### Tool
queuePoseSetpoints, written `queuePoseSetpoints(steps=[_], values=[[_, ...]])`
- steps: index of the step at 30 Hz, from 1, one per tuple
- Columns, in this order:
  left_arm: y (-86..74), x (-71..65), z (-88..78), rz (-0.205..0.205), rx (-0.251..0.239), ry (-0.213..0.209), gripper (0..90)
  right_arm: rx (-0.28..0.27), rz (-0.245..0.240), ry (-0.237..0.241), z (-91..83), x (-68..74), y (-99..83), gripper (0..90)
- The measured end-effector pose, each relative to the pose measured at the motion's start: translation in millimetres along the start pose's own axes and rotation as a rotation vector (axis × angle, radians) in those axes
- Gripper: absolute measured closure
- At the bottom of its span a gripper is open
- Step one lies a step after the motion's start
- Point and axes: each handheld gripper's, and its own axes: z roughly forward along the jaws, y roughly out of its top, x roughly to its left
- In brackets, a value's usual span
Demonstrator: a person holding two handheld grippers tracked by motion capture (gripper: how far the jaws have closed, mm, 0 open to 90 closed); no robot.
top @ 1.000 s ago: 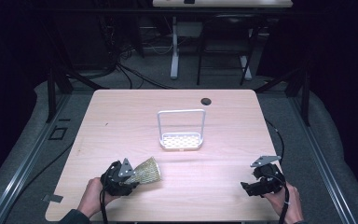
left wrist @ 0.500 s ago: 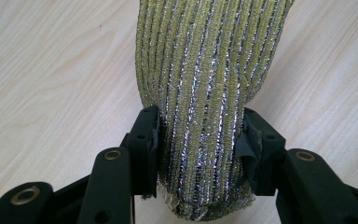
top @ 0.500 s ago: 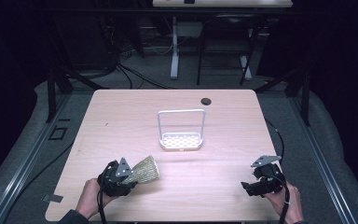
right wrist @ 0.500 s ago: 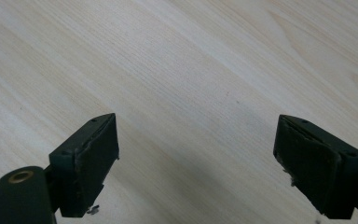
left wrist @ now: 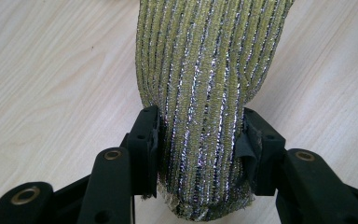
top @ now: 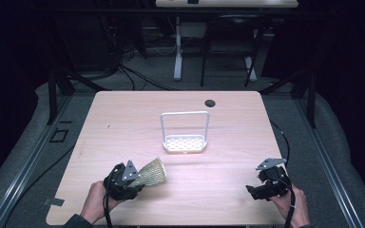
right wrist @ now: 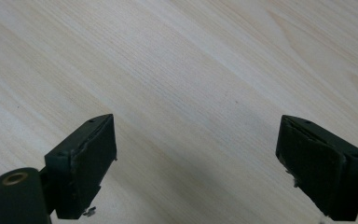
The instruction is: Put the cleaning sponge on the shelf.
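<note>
1. little has changed since the earlier pictures — our left gripper (top: 134,176) has edged slightly toward the desk's left edge with its load, and the right gripper (top: 256,190) has kept its place.
2. left claw: pinching the glittery yellow-green scouring pad (left wrist: 209,93) by its narrow end, near the desk's front-left corner.
3. right claw: spread wide over bare desk (right wrist: 191,84) by the front-right corner, holding nothing.
4. the pad's (top: 153,173) long axis runs out from the jaws toward the white wire rack (top: 184,142) mid-desk — the left hand is nearer it, we judge.
5. the pad's gripped end is cut off in the left gripper view, and its true shape is hard to make out.
</note>
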Motion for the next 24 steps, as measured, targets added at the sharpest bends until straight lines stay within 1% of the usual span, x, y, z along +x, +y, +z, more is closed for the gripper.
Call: queuePoseSetpoints(steps=[6, 8, 15, 18, 24], values=[[5.2, -1.4, 1.3, 0.002, -0.006, -0.006, 54.0, -0.001, -0.005, -0.002, -1.2, 0.1, 0.8, 11.4], [7.1, -1.5, 2.1, 0.008, -0.008, -0.008, 54.0, -0.002, -0.004, -0.002, -1.8, 0.0, 0.8, 11.4], [13.3, -3.1, 4.0, 0.010, -0.017, -0.005, 54.0, -0.001, -0.005, -0.004, -1.6, 0.0, 1.2, 11.5], [15.4, -3.5, 4.8, 0.018, -0.019, -0.006, 54.1, 0.000, -0.003, -0.001, -1.6, 0.5, 1.4, 11.7], [20.3, -3.3, 6.5, 0.018, -0.020, -0.008, 54.0, 0.002, -0.003, 0.004, -1.6, 0.6, 1.8, 11.7]])
